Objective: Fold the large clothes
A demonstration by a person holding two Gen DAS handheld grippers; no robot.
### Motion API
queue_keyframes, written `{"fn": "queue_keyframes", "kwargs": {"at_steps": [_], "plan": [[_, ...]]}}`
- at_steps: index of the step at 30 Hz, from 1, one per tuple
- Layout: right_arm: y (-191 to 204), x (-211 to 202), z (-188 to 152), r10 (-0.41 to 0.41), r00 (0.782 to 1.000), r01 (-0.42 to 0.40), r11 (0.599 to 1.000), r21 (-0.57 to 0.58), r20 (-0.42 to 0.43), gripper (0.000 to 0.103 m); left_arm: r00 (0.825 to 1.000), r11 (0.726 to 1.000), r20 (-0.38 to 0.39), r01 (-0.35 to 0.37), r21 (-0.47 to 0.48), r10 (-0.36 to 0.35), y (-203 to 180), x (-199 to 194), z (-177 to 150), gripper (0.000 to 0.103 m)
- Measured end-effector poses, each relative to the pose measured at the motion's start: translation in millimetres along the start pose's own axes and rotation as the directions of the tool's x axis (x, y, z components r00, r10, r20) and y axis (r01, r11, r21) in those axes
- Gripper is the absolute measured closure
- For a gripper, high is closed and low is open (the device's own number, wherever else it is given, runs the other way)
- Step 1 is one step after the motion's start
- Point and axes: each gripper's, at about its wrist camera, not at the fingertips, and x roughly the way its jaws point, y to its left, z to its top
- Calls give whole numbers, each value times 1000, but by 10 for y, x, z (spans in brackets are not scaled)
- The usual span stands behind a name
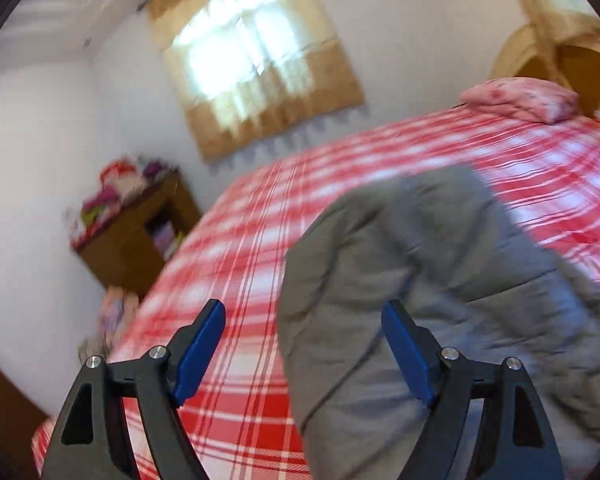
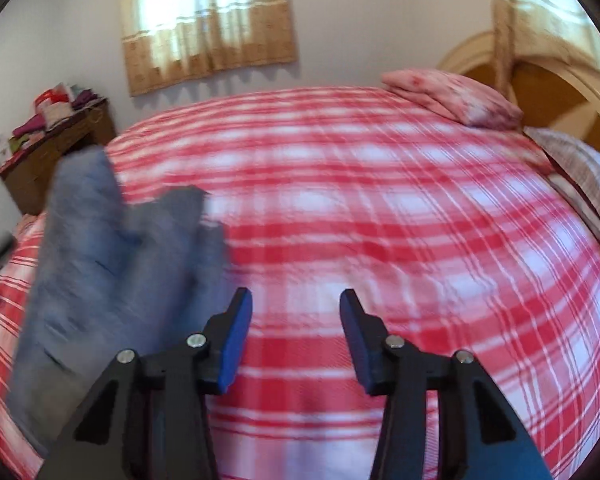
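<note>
A grey garment (image 1: pixel 440 280) lies bunched on the red and white plaid bed cover (image 1: pixel 240 248). In the left wrist view it fills the right half, and its left edge runs between my fingers. My left gripper (image 1: pixel 304 320) is open and holds nothing, just above the cloth's edge. In the right wrist view the grey garment (image 2: pixel 112 264) lies at the left, blurred, beside the left finger. My right gripper (image 2: pixel 296 308) is open and empty over bare bed cover (image 2: pixel 380 220).
A pink pillow (image 2: pixel 452 96) lies at the bed's far right by a wooden headboard (image 2: pixel 548 92). A striped blanket (image 2: pixel 580 176) lies at the right edge. A wooden cabinet (image 2: pixel 56 144) with piled items stands at the left. A curtained window (image 2: pixel 208 20) is behind.
</note>
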Motion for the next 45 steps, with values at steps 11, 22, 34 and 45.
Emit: {"fn": "queue_keyframes", "kwargs": {"at_steps": [11, 22, 34, 45], "plan": [[1121, 260, 506, 34, 999, -35, 998, -57, -30, 56, 994, 990, -78, 70, -121, -80, -265, 498, -321, 22], [560, 834, -154, -45, 999, 47, 996, 74, -25, 68, 978, 959, -121, 134, -250, -168, -106, 831, -177, 18], [521, 962, -389, -60, 998, 60, 996, 72, -7, 68, 994, 984, -85, 60, -167, -75, -494, 944, -406, 11], [517, 1062, -460, -55, 998, 57, 995, 78, -26, 68, 983, 966, -119, 111, -234, -142, -443, 1094, -505, 7]]}}
